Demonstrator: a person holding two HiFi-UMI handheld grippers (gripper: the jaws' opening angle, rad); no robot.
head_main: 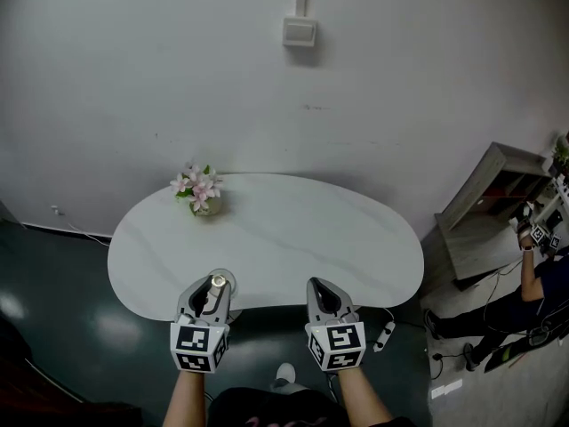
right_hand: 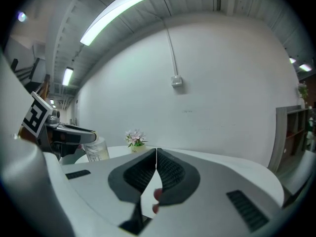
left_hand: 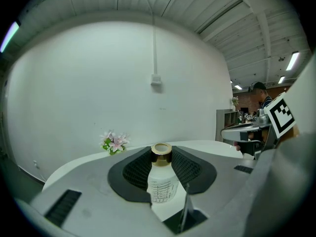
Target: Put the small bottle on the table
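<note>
A small translucent bottle (left_hand: 161, 177) with a gold cap and printed scale marks stands upright between the pads of my left gripper (left_hand: 162, 168), which is shut on it. In the head view the bottle (head_main: 216, 285) is over the near left edge of the white oval table (head_main: 293, 238), held by the left gripper (head_main: 209, 297). Whether its base touches the tabletop is hidden. My right gripper (head_main: 325, 295) hovers at the near edge, jaws shut with nothing between them. From the right gripper view (right_hand: 156, 166) the bottle (right_hand: 97, 149) shows at the left.
A small pot of pink flowers (head_main: 199, 189) stands at the table's far left edge, against the white wall. A grey shelf unit (head_main: 487, 212) and a person (head_main: 533, 283) are off to the right. A power strip (head_main: 385, 334) lies on the dark floor.
</note>
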